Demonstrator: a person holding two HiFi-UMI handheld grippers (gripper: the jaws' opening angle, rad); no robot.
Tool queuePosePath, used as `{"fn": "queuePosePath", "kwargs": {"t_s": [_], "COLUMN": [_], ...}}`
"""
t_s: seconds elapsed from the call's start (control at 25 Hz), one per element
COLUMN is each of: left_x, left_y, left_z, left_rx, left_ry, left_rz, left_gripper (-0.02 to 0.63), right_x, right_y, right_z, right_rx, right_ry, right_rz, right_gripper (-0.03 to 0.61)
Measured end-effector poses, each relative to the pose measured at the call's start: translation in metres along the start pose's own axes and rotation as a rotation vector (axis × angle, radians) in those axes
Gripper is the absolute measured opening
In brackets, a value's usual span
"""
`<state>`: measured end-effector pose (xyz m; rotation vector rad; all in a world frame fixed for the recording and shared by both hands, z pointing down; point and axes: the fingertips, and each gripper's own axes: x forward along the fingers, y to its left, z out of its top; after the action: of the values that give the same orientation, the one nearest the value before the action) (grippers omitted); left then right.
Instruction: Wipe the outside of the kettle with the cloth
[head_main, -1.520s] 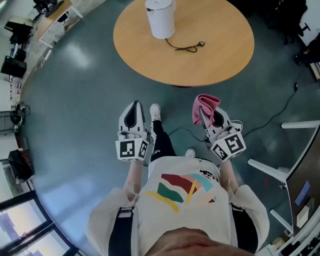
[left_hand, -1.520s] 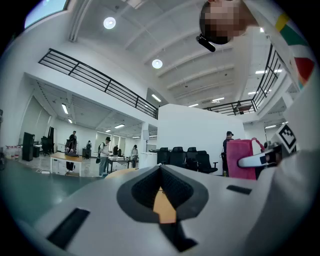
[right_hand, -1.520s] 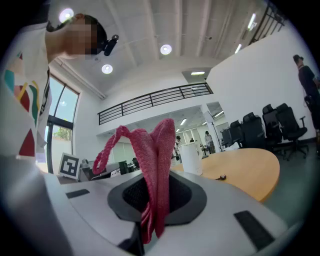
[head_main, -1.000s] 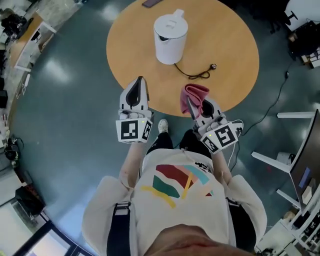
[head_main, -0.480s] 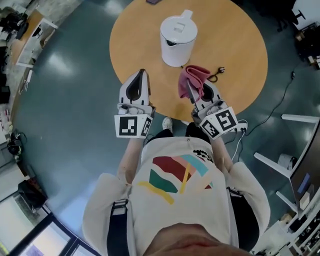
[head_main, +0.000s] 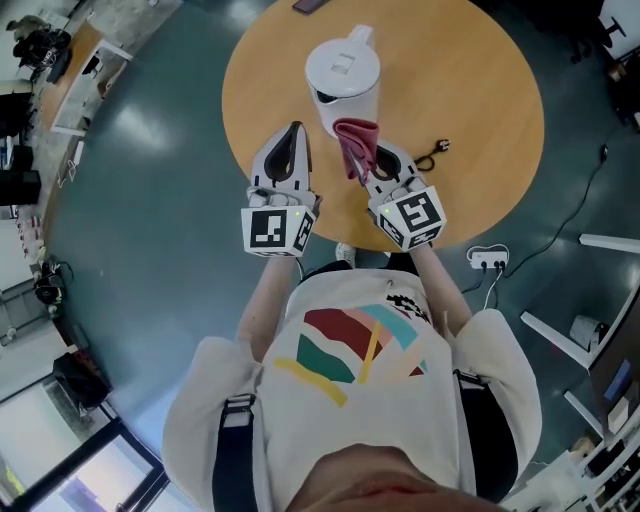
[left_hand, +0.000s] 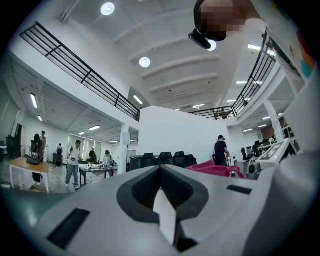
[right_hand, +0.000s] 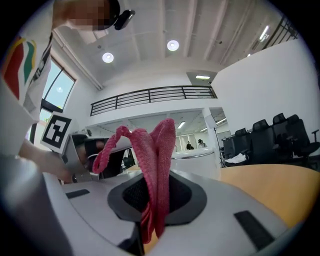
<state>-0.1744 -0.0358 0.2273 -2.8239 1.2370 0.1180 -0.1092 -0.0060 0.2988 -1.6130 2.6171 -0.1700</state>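
The white kettle (head_main: 342, 78) stands upright on the round wooden table (head_main: 480, 90). My right gripper (head_main: 364, 162) is shut on the pink cloth (head_main: 354, 140), and the bunched cloth reaches the kettle's near side at its base. In the right gripper view the cloth (right_hand: 156, 160) rises from between the shut jaws, with the kettle's top (right_hand: 194, 156) just behind. My left gripper (head_main: 292, 135) is shut and holds nothing, hanging over the table's near edge left of the kettle. In the left gripper view its jaws meet at the tip (left_hand: 160, 169), with the cloth (left_hand: 216, 169) to the right.
The kettle's black cord and plug (head_main: 438, 148) lie on the table right of the kettle. A dark flat object (head_main: 310, 5) sits at the table's far edge. A power strip (head_main: 487, 259) lies on the floor at the right. Desks and chairs stand around the room.
The person has stepped up to the table. Both grippers have moved forward over its near edge, and the cloth has gone from clear of the kettle to against its near side.
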Motion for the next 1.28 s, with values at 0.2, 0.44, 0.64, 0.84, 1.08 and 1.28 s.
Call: {"fn": "queuePosePath", "kwargs": {"t_s": [0.2,0.44,0.64,0.84,1.08,1.28], "left_x": [0.038,0.072,0.083,0.085,0.086,0.085], "left_y": [0.012,0.014,0.008,0.005,0.0,-0.002], "left_z": [-0.026,-0.045,-0.043,-0.041,-0.036,-0.036], "left_rx": [-0.019,-0.007,-0.004,0.079,0.151,0.166], "left_ry": [0.07,0.14,0.143,0.152,0.157,0.151], "left_rz": [0.07,0.124,0.146,0.169,0.174,0.171], "left_gripper": [0.043,0.043,0.043,0.043,0.043,0.043], "right_x": [0.029,0.046,0.05,0.05,0.044,0.029], "right_y": [-0.022,-0.039,-0.041,-0.045,-0.054,-0.075], "right_z": [-0.023,-0.036,-0.036,-0.035,-0.028,-0.02], "right_rx": [-0.077,-0.066,-0.074,-0.035,-0.04,-0.033], "right_ry": [0.044,0.051,0.05,0.037,0.03,0.02], "right_rz": [-0.041,-0.056,-0.019,0.015,0.036,0.025], "right_gripper": [0.038,0.038,0.038,0.038,0.038,0.038]}}
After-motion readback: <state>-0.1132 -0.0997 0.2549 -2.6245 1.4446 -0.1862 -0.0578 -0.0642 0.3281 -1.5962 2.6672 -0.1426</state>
